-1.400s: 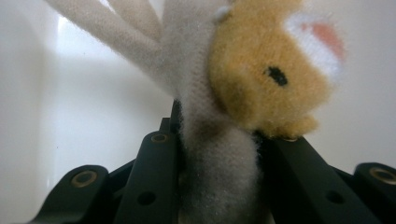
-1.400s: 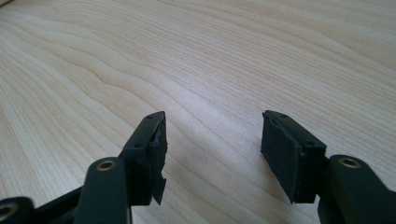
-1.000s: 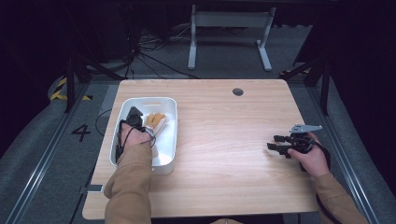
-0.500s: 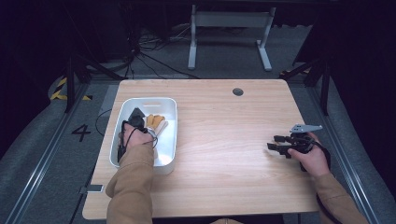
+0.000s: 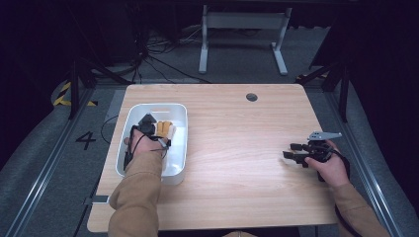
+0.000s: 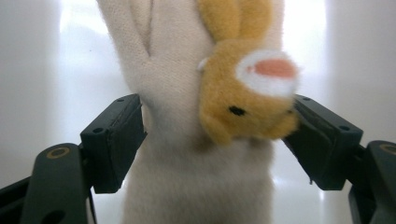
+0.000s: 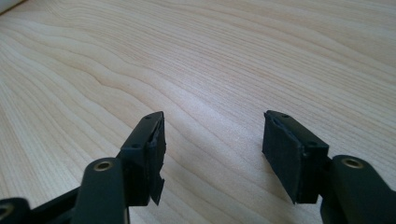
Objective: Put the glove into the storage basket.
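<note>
Hovering inside a white tub (image 5: 180, 148), the left gripper (image 6: 210, 135) has just been opening its jaws, which now flank a cream sock with a plush yellow animal face (image 6: 243, 100) lying between them. The right gripper (image 7: 210, 154) rests wide open, nothing between its jaws, on the wooden table (image 7: 210, 60).

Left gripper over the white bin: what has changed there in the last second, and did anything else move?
The left gripper has just been opening its jaws, letting go of the plush toy, which lies between them in the white bin; one pad looks to be touching it. The hand barely shifted. The right gripper stayed open and empty over the table, in the same spot.
</note>
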`<state>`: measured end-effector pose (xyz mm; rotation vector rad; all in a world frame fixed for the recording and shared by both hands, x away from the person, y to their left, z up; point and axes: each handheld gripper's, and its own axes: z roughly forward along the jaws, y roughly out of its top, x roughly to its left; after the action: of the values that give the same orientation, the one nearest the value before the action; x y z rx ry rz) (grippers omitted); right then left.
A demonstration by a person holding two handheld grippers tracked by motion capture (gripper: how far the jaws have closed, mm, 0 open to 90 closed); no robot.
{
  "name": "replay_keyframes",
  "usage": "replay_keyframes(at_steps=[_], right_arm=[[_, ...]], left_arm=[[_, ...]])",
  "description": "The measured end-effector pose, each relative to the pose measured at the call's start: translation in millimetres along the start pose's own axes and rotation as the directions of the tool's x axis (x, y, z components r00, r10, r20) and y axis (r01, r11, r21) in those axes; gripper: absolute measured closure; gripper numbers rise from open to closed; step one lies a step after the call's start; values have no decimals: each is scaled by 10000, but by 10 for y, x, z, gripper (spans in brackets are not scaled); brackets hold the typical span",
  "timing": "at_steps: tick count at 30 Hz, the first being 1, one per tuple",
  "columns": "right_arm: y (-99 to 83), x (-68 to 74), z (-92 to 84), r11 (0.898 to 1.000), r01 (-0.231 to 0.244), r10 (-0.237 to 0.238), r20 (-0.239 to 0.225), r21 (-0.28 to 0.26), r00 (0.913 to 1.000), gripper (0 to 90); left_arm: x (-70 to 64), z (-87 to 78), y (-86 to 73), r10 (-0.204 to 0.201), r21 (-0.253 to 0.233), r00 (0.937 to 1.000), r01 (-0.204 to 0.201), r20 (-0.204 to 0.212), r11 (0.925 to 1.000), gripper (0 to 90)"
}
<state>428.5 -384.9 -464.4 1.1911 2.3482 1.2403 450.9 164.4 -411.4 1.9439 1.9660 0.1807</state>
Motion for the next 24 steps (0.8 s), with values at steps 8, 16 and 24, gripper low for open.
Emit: replay_keyframes(at_steps=[8,16,24], right_arm=[[26,-13,24,9999,-37,36,-16,-128,10000,395],[57,-19,44,9999,21,-22,-41,-162,10000,391],[43,-15,35,9998,74,-74,-5,-160,10000,387]], left_arm=[[-44,-226,5,521,-393,9986,-520,33,9979,248],[-171,-519,-7,1454,-877,9894,-1453,-50,9855,276],[-330,-872,-76,2841,-1821,9568,-2689,624,9458,320]])
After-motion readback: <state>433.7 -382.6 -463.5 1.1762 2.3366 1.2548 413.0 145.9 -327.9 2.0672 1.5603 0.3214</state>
